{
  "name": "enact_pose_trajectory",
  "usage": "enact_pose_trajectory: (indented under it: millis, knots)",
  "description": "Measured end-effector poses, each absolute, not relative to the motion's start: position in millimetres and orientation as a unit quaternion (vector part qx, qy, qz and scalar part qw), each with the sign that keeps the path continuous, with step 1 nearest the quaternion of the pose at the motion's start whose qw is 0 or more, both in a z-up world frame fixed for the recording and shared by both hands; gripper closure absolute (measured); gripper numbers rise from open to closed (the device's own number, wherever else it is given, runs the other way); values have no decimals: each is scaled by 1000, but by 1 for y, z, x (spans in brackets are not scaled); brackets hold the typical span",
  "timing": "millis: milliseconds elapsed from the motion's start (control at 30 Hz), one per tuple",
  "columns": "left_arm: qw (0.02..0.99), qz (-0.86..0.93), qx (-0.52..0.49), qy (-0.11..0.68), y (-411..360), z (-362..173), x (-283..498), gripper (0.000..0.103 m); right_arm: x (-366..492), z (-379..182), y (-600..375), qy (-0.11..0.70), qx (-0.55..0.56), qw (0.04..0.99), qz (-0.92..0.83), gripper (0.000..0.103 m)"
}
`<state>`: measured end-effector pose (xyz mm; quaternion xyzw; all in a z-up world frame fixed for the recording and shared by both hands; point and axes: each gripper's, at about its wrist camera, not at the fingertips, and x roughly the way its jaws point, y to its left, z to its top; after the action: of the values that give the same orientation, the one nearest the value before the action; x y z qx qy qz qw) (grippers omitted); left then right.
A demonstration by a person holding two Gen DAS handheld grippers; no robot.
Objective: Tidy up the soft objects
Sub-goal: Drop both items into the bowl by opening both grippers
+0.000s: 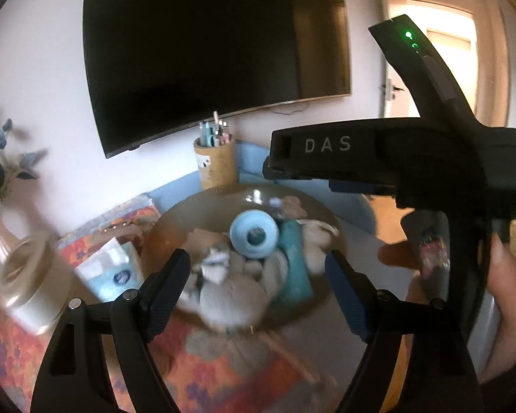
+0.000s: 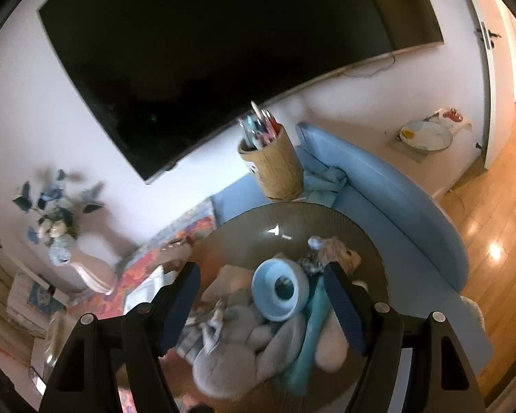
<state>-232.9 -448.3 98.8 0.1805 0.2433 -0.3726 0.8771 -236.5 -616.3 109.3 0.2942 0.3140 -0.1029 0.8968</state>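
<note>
A round brown bowl [image 1: 189,210] [image 2: 368,241] holds a pile of soft things: a grey plush toy [image 1: 230,292] [image 2: 237,347], a light blue ring-shaped cushion [image 1: 254,234] [image 2: 280,289], a teal cloth [image 1: 294,261] [image 2: 309,340], a cream plush [image 1: 318,237] [image 2: 330,344] and a brown furry toy [image 2: 337,251]. My left gripper [image 1: 258,285] is open and empty, above the near side of the pile. My right gripper [image 2: 261,303] is open and empty above the pile; its black body [image 1: 395,158] shows at the right of the left wrist view.
A cork pen holder [image 1: 216,165] [image 2: 271,165] stands behind the bowl. A blue sofa [image 2: 388,199] curves at the right. A tissue pack [image 1: 110,268], a cream jar [image 1: 27,285] and a flower vase [image 2: 86,268] are at the left on a patterned cloth [image 1: 223,371]. A black TV [image 1: 216,51] hangs on the wall.
</note>
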Motion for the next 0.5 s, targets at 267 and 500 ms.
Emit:
enact_pose_trajectory:
  millis: [267,500]
  knots:
    - [876,-350,218,249,-338,121,-274,23,-308,112,-548,274,237,926,-107,10]
    - [933,-198,198,225,-210,146,-245,20,-303,99,-431,321,87,943,-14,10]
